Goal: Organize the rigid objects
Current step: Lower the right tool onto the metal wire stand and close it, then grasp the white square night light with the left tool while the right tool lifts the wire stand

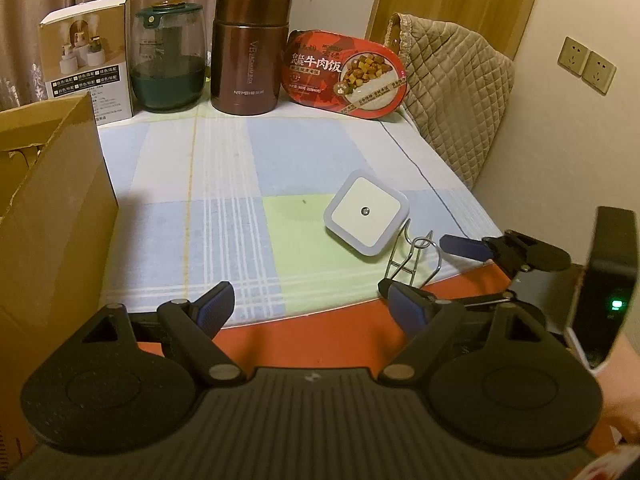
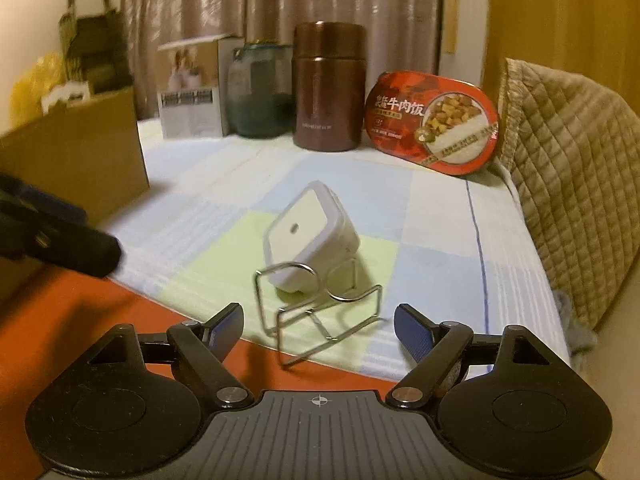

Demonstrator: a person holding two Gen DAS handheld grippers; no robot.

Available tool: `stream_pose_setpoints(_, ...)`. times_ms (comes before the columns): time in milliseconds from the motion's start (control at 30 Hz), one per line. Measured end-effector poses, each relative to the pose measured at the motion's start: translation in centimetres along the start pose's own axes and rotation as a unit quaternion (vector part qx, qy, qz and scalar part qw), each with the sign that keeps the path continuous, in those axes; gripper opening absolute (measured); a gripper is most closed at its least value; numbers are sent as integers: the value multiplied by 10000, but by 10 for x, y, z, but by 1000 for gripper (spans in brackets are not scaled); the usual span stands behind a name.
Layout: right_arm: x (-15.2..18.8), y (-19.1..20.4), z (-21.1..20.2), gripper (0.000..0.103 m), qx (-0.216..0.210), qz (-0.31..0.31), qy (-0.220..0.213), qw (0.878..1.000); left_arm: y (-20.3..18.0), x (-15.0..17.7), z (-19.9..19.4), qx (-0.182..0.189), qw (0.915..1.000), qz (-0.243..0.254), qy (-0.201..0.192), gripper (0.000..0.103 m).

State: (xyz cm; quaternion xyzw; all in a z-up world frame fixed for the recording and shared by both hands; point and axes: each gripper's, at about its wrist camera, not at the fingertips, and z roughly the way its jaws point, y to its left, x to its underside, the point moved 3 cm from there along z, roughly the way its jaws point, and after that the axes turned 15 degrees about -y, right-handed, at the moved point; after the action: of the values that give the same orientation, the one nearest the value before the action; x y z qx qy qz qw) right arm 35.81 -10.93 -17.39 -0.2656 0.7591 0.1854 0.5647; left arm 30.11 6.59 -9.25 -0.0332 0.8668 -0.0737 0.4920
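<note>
**Both grippers gaping over the checked cloth**

Hovering low at the near edge of the table [image 1: 320,340], over its bare orange strip: left gripper [image 1: 310,306], jaws standing wide, nothing between them. Hanging just to its right, likewise spread wide and gripping nothing: right gripper [image 2: 319,326], its blue pads [image 2: 412,334] sitting clear of everything.

Lying on the green square of the checked cloth [image 2: 240,184]: white square night light [image 2: 308,236], tilted, leaning against a bent wire rack [image 2: 320,320]. Rack resting just ahead of the right gripper's fingertips, near the cloth's front edge; touching the pads or not, hard telling from the blurred right wrist view, though looking apart.

Standing in a row along the far side: white product box [image 1: 90,56], green-lidded glass jar [image 1: 168,58], tall brown vacuum flask [image 1: 250,50], red oval beef-rice meal box [image 1: 346,74] propped on its edge against a quilted chair cover [image 1: 448,84]. Sitting at the left, open at the top: cardboard carton [image 1: 52,200].
</note>
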Motion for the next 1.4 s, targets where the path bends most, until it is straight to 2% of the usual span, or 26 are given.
stream_pose_setpoints(100,4,-6,10,80,-81,95,111,9999,1,0,1,19,10000,4,-13,81)
stream_pose_setpoints(233,-2,-10,13,80,-266,107,-142,9995,2,0,1,13,10000,-13,-4,81)
stream_pose_setpoints(333,-1,-10,18,78,-394,187,46,9990,2,0,2,13,10000,-12,12,81)
stream_pose_setpoints(367,0,-9,18,71,-437,209,93,9988,2,1,2,13,10000,-13,17,81)
stream_pose_setpoints(400,1,-8,16,69,-439,136,87,9989,2,1,3,9,10000,-18,23,81)
stream_pose_setpoints(567,3,0,4,69,-448,28,215,9988,0,2,7,11,10000,-14,61,81)
stream_pose_setpoints(667,3,2,-3,68,-221,-31,366,9991,-2,2,9,13,10000,-26,65,81)
stream_pose_setpoints(733,0,-3,-8,68,92,5,430,9990,-5,1,11,25,10000,-29,48,81)
stream_pose_setpoints(833,-7,-15,-17,68,564,290,433,9970,-8,-3,17,140,9999,-86,-19,81)
stream_pose_setpoints(933,-11,-26,-27,68,851,522,418,9941,-12,-6,29,172,9998,-62,-69,81)
stream_pose_setpoints(1167,-11,-47,-34,68,1217,830,474,9880,-31,-13,68,693,9962,512,-113,81)
stream_pose_setpoints(1267,-10,-53,-34,68,1318,843,484,9865,-34,-15,84,798,9939,742,-164,80)
stream_pose_setpoints(1400,-6,-58,-35,68,1353,908,510,9853,-33,-14,103,952,9933,646,-120,76)
